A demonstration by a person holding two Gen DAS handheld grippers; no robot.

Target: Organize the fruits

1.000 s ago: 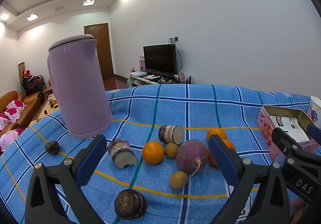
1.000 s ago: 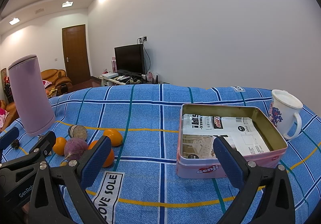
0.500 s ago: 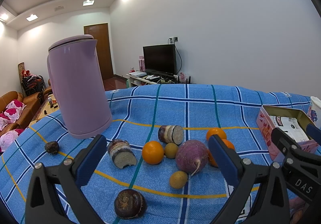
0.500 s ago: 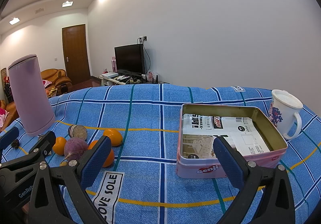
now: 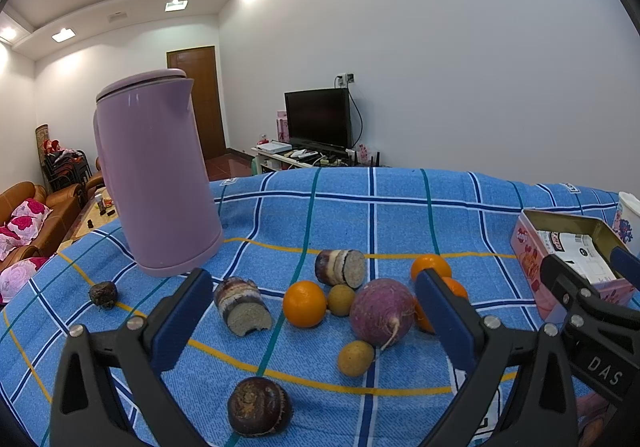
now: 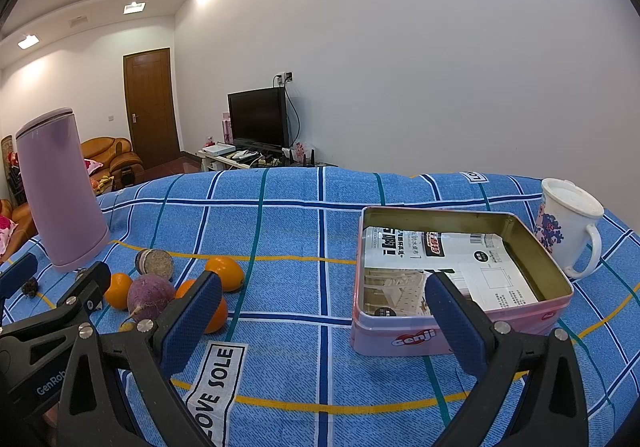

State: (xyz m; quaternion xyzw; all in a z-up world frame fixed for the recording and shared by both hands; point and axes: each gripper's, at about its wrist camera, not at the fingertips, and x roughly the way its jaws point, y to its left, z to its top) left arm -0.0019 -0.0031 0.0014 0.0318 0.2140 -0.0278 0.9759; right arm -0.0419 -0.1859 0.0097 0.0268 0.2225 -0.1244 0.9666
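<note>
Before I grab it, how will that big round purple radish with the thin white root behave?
The big purple radish looks smooth and rounded, so it may roll if nudged. It seems wide for the open left gripper, so likely heavy. A small yellow-brown fruit beside it could get bumped.

1. The left gripper (image 5: pixel 312 311) has its jaws spread wide, with nothing between the two blue pads.
2. Its black frame fills the bottom of the left wrist view, and the fingers (image 5: pixel 182 319) point forward and slightly down.
3. The right gripper (image 6: pixel 320 321) is also spread wide, and its jaws hold nothing.
4. Each gripper shows at the edge of the other's view, so the two sit side by side, close but apart.
</note>
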